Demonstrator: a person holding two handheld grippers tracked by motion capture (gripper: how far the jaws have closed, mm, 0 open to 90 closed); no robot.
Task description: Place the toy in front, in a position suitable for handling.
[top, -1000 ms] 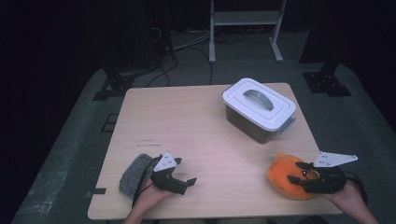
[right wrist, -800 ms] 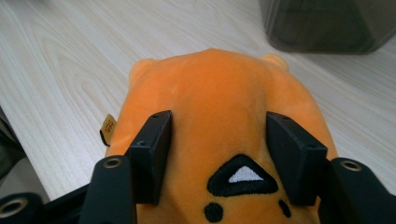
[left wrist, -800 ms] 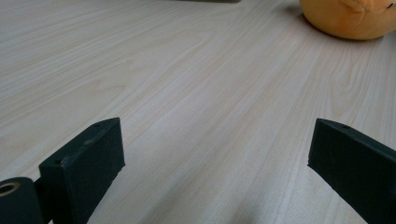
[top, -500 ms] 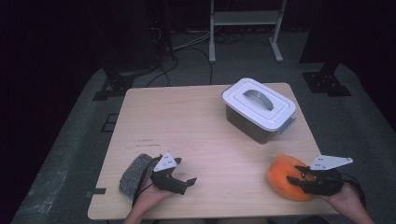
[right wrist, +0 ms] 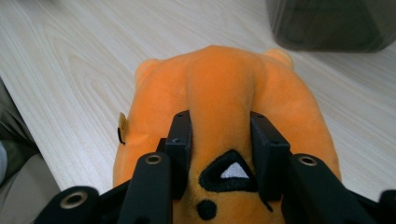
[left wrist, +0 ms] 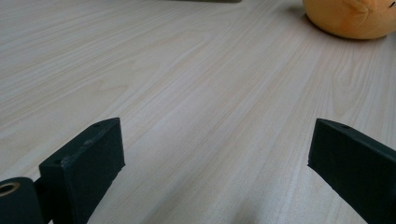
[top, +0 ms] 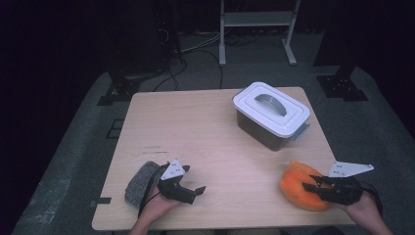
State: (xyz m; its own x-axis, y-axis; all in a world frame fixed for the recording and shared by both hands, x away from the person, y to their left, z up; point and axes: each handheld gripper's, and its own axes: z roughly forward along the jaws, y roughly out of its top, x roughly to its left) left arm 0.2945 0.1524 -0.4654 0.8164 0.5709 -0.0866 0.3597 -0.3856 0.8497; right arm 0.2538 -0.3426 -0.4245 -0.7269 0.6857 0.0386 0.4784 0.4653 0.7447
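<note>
An orange plush toy [top: 295,185] with black stitched features lies at the table's front right corner. My right gripper [top: 309,187] reaches onto it from the right. Its jaws have just been closing, and in the right gripper view the pads [right wrist: 181,135] pinch a raised fold of the orange plush toy [right wrist: 224,88] between them. My left gripper [top: 197,190] rests near the front left with its jaws wide apart over bare wood [left wrist: 215,154], holding nothing. In that view the orange plush toy [left wrist: 350,16] sits far off.
A grey fuzzy pad [top: 138,182] lies just left of my left hand, at the table's front edge. A grey box with a white handled lid [top: 271,115] stands at the back right of the wooden table [top: 195,127]. Dark floor, cables and stands surround it.
The right gripper's jaws have drawn together on the plush toy, squeezing a fold of it. Both hands have stayed in place.
</note>
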